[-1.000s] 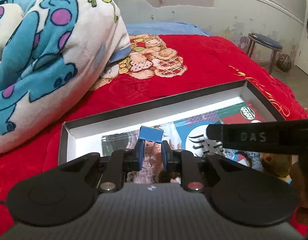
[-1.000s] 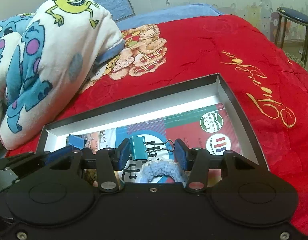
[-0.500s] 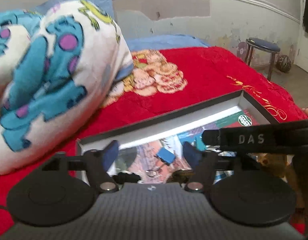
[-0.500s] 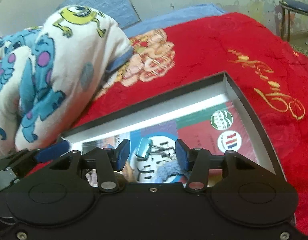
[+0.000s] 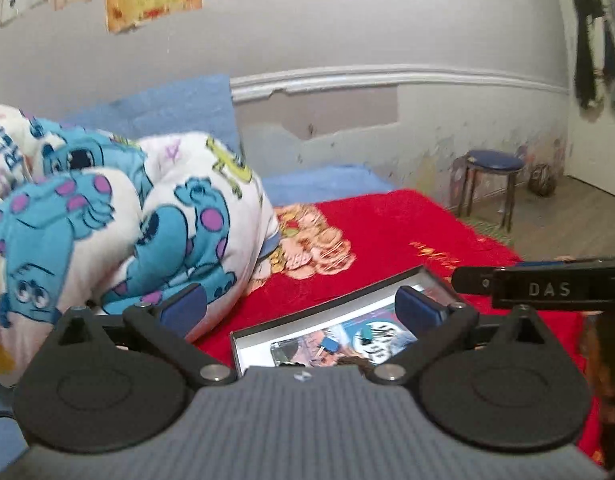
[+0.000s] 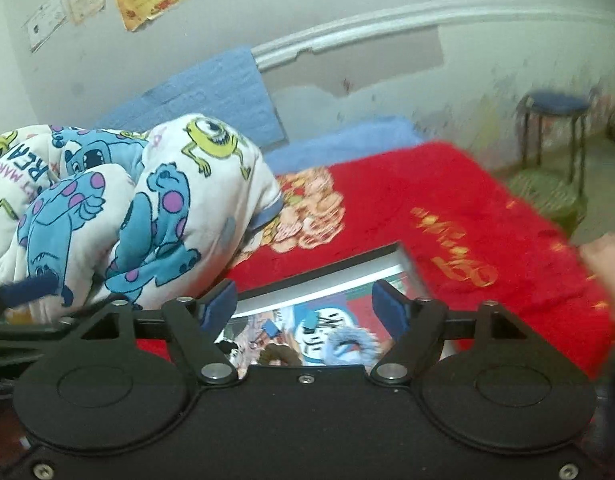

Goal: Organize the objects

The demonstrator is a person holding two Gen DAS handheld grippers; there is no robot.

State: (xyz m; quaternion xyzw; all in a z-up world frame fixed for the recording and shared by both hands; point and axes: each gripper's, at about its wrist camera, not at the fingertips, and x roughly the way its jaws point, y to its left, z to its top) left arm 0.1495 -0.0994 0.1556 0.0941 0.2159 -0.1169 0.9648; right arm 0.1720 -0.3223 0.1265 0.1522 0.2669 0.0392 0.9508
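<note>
A shallow black box [image 5: 327, 306] [image 6: 315, 276] lies on the red bedspread. In it lie a blue binder clip [image 5: 328, 345] [image 6: 270, 328], a teal binder clip [image 6: 310, 321], a light blue fuzzy hair tie [image 6: 349, 346] and a brown hair tie [image 6: 281, 354]. My left gripper [image 5: 301, 314] is open and empty, raised above and behind the box. My right gripper [image 6: 305, 310] is open and empty, also raised above the box. The right gripper's side [image 5: 547, 286] shows at the right in the left wrist view.
A folded monster-print blanket [image 5: 119, 220] [image 6: 119, 200] lies left of the box. The red bedspread [image 6: 447, 208] reaches right to the bed edge. A blue stool [image 5: 493, 184] stands on the floor at the right. A blue pillow [image 6: 211, 92] leans on the wall.
Both grippers let go of their binder clips into the box, opened wide, then lifted up and back, so the box now looks small and low.
</note>
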